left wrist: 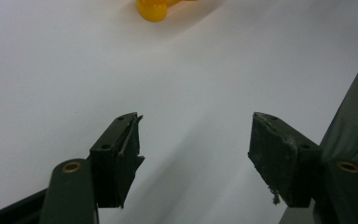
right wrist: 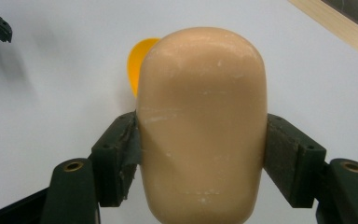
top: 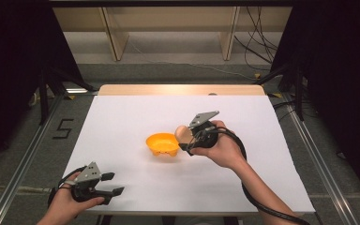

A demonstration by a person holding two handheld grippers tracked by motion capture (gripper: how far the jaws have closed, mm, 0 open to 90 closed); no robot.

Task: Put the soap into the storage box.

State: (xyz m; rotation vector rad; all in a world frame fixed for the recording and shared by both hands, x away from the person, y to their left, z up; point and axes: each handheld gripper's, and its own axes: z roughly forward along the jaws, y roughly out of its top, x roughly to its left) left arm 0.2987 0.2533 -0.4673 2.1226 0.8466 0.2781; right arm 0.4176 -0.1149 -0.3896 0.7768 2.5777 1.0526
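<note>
Just right of centre in the high view, the right gripper (top: pixel 187 138) holds a tan, rounded object, most likely a bar of soap or a smooth bread-shaped toy (top: pixel 183 134), at the right edge of an orange bowl (top: pixel 162 143). The bowl sits on the white table (top: pixel 122 117) near the middle of the frame. In the right gripper view the tan piece (right wrist: pixel 201 126) stands in the centre, clamped by its two long flanks between the black jaws, with a sliver of the bowl (right wrist: pixel 136 67) showing behind it at upper left. The grip looks square and even, with both pads flat on the sides.

The step in hand appears to be setting the piece into the bowl. To do it well, carry it a little further left until it hangs over the bowl's hollow, not over the rim, and lower it before letting go: a smooth, rounded thing dropped from height could bounce out or tip the light bowl. Open the jaws only a little, and lift straight up.

The left gripper (top: pixel 108 183) rests at the lower left of the high view, jaws spread wide and holding nothing, well apart from the bowl. Its own view shows bare tabletop between the jaws and the bowl (left wrist: pixel 154 9) at the top edge. It could steady the bowl if it slides.
</note>
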